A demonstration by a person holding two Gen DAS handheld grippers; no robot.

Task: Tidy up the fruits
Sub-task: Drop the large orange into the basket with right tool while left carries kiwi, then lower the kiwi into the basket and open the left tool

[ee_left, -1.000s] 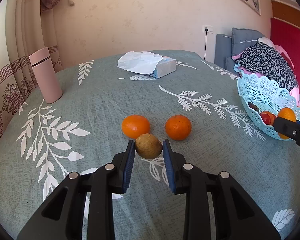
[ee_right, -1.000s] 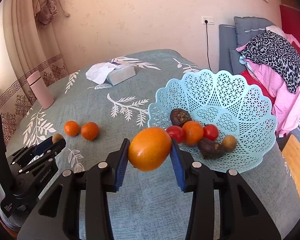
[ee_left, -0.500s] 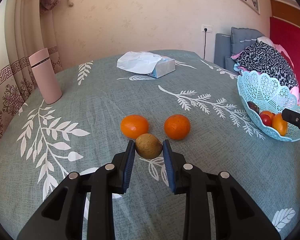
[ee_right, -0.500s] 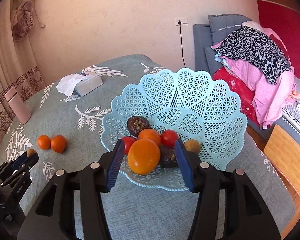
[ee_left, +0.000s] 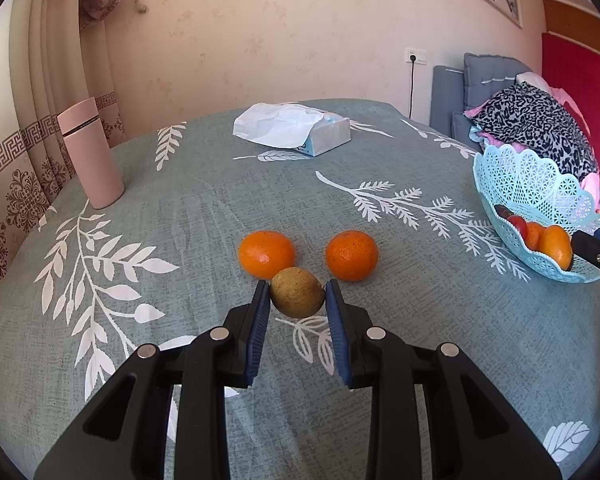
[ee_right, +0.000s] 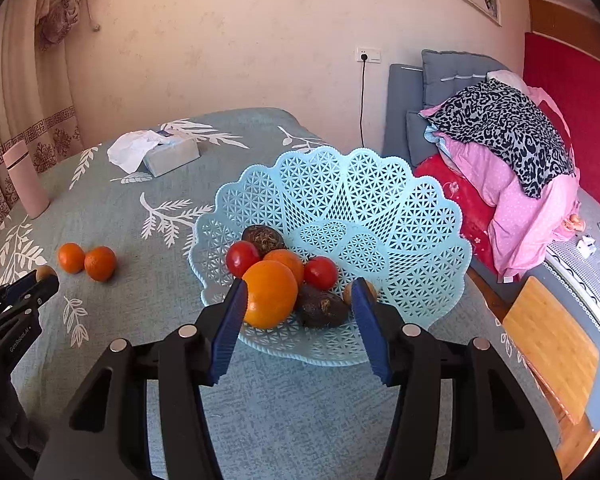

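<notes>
My left gripper is shut on a small brown-green fruit just above the tablecloth. Two tangerines lie just beyond it. My right gripper is open at the near rim of the light blue lattice basket. A large orange rests in the basket against the left finger. The basket also holds two red tomatoes, another orange, dark fruits and a small brown one. The basket also shows in the left wrist view.
A pink flask stands at the table's left edge. A tissue box lies at the far side. A bed with piled clothes stands to the right. A wooden stool is beside the table.
My right gripper carried the large orange over the basket, opened and let it go among the fruit. My left gripper held still with the brown fruit.
</notes>
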